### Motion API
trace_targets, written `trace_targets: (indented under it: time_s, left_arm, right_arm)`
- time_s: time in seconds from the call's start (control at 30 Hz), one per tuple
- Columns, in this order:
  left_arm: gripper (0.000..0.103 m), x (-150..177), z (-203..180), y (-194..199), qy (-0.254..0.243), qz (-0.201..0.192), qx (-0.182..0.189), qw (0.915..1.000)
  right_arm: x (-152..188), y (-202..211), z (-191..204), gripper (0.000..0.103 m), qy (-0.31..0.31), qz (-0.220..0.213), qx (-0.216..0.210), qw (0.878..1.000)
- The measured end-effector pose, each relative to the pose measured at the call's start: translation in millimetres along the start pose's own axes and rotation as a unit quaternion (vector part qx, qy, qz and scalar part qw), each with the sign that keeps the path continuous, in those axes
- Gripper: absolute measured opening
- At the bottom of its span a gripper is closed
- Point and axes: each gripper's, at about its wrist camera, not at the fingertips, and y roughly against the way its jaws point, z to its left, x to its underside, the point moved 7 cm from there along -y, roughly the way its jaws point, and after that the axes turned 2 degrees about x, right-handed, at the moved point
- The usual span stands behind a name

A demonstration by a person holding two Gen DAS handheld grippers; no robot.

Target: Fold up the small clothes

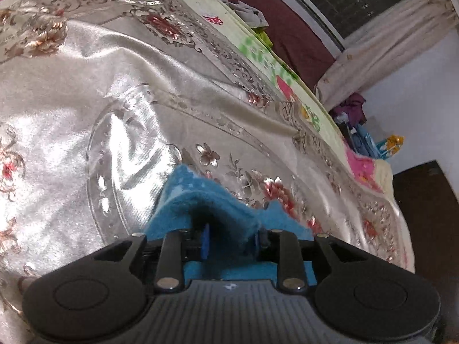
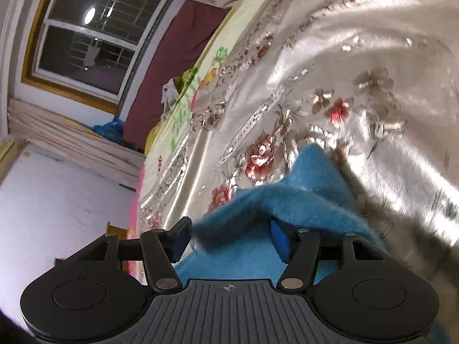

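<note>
A small blue fleecy garment (image 1: 200,197) lies on the shiny floral bedspread (image 1: 86,91), with a fold of it raised between my fingers. My left gripper (image 1: 232,240) is low over it, jaws a little apart. The fold tents loosely over the gap and hides the right pad, and a dark space shows beside the left pad (image 1: 205,242). In the right wrist view the same blue garment (image 2: 312,177) drapes over the right pad (image 2: 279,242) of my right gripper (image 2: 229,240). Its jaws stand wide, and the left pad (image 2: 180,240) is free of the cloth.
The bedspread lies over a yellow-green printed sheet (image 1: 258,46) and a pink cover (image 1: 361,166). A maroon headboard (image 2: 172,57), a window (image 2: 91,28) and cream curtains (image 1: 387,48) stand behind the bed. Piled clothes (image 1: 352,111) lie by the wall.
</note>
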Motion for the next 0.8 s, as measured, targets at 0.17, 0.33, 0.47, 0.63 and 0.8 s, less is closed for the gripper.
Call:
trace_targets:
  time_s: [0.17,0.33,0.47,0.63,0.8]
  left_arm:
    - [0.036,-7.1,6.7,4.3,0.053,-0.013,0.001,0.9985]
    - [0.048,-24.6,3.0,20.0,0.011,-0.078,-0.063,0.9949]
    - [0.053,-21.5,-1.3,33.7,-0.048,-0.086,-0.095,0.9906]
    - [0.055,20.3,-0.4,48.3,-0.123,-0.076,-0.098,0.9846]
    - [0.057,37.6,15.4,25.9,-0.151,-0.039,-0.149,0.9765]
  right_arm:
    - [-5.8,14.4,-2.0,0.064,0.018,-0.017,0.000,1.000]
    - [-1.9,17.3,2.9,0.064,0.111,-0.022,0.055,0.992]
    - [10.5,18.8,8.7,0.063,0.194,-0.028,0.101,0.975]
    - [34.0,17.5,6.0,0.064,0.292,-0.019,0.146,0.945]
    - [37.8,3.0,-5.4,0.064,0.305,-0.006,0.180,0.935]
